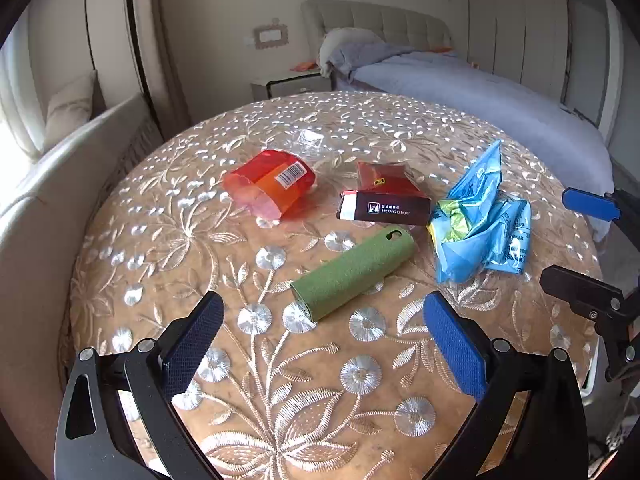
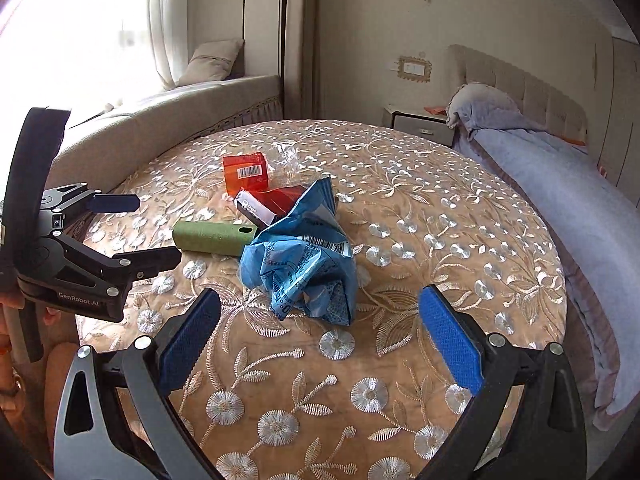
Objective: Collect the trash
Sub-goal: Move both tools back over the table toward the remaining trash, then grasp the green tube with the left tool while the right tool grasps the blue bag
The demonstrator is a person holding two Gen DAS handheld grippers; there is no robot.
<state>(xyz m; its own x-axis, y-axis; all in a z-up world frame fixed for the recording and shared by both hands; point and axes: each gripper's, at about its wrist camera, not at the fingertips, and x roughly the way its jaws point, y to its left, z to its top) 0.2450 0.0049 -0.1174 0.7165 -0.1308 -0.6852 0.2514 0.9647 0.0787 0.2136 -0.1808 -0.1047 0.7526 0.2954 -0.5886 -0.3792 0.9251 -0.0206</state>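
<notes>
Four pieces of trash lie clustered toward the middle of the round counter (image 1: pixel 132 240), which is covered with a tan cloth embroidered with silvery flowers. The crumpled blue plastic wrapper (image 1: pixel 482 220) sits toward the counter's right edge as the left wrist view frames it, and nearest the right claw (image 2: pixel 320 320) in the right wrist view, just ahead of its spread fingers. Beside the wrapper lies an opened cigarette pack (image 1: pixel 384 200), red with a dark end panel bearing white lettering. Farther toward the left edge rests a translucent red-orange wrapper (image 1: pixel 270 186) with a barcode sticker, and a crumpled clear cellophane scrap (image 1: pixel 308 142) lies just behind it toward the far edge. A green felt-covered cylinder (image 1: pixel 354 272) lies on its side, angled, just in front of the pack and closest to the left claw (image 1: pixel 322 322). Both claws hover above the near part of the counter with their blue-padded fingers wide apart and nothing between them. Beyond the counter's far edge stand a bed (image 1: pixel 460 84) with a grey-blue duvet, a nightstand (image 1: pixel 292 84) and a cushioned window seat (image 2: pixel 192 96).
</notes>
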